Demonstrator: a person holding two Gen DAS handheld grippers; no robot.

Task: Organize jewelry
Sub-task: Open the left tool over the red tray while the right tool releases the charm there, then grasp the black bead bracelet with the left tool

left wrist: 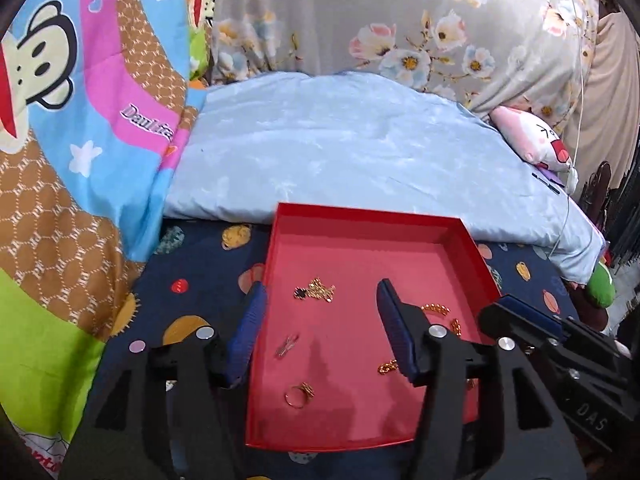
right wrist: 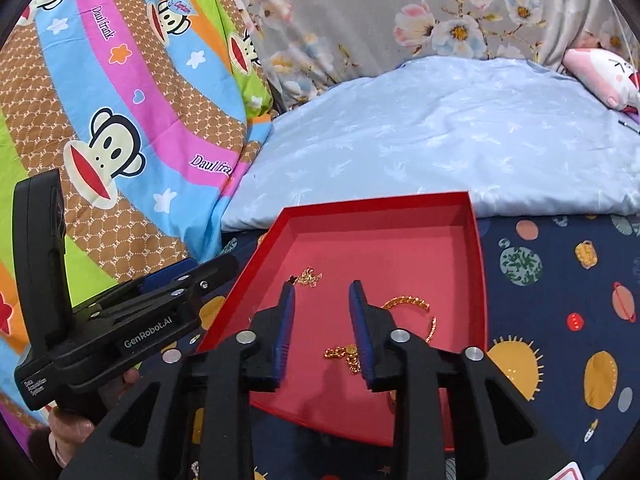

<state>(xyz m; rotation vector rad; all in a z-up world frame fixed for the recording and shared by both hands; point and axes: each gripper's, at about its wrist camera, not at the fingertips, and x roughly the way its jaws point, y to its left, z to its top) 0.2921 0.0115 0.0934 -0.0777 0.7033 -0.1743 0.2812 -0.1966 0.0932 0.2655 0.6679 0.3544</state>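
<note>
Two black hand-held grippers with blue ribbed pads hang over a shallow red cardboard tray (left wrist: 476,256) on a navy planet-print sheet (right wrist: 560,280). The left gripper (left wrist: 320,332) stands with its jaws well apart, straddling the tray's left wall, and nothing is between its pads; the right gripper (right wrist: 322,332) has its jaws parted more narrowly above the tray floor, also holding nothing.

All the jewelry in sight lies loose in the tray. Nearest is a gold ring with a small chain (left wrist: 298,394), then a thin silvery clip-like piece (left wrist: 286,345) and a short gold chain with a round charm (right wrist: 346,356); a curved gold link bracelet (right wrist: 408,303) sits toward the right wall, and a tangled gold chain with a dark pendant (left wrist: 316,290) lies farthest in. Judged from this, gathering looks done, but the pieces are scattered and unsorted, so any arranging or separating appears still ahead.

The right gripper's fingers cover part of the charm chain and bracelet. Both views cut off the tray's near edge. Whether jewelry remains outside the tray cannot be told; beyond lie a pale blue quilt (left wrist: 360,152) and a cartoon monkey blanket (right wrist: 120,120).
</note>
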